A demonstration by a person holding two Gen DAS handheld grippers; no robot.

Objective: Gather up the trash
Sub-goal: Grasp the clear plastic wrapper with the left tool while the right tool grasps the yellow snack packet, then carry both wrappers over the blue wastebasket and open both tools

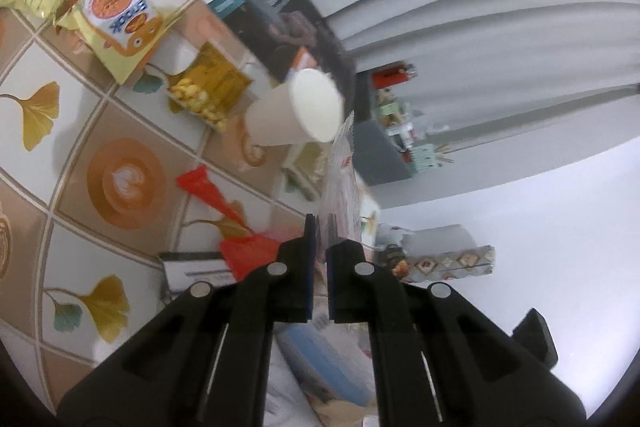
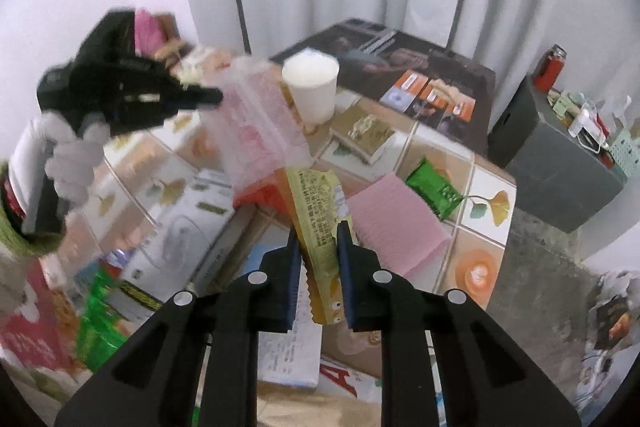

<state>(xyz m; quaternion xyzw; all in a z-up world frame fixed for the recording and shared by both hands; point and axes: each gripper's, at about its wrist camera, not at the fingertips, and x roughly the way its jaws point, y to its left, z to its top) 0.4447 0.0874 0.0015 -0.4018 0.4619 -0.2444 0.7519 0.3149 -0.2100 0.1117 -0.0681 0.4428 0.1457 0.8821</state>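
Left wrist view: my left gripper [image 1: 319,247] has its fingers [image 1: 308,267] nearly together, pinched on the lower edge of a clear wrapper with red print [image 1: 340,171], which stands up just in front of the paper cup [image 1: 298,111]. More trash lies beyond the cup: a popcorn bag [image 1: 208,91] and two snack packets [image 1: 120,23]; a red scrap [image 1: 212,195] sits nearer than the cup. Right wrist view: my right gripper [image 2: 318,243] is clamped on a yellow wrapper [image 2: 318,219], lifted above the desk [image 2: 472,243], nearer than the cup [image 2: 311,83]. The clear wrapper [image 2: 260,123] hangs left of the cup from the left gripper [image 2: 208,97]. I judge both are carry-offs: keep the pinch firm, swing wide of the cup and don't drag the loose ends.
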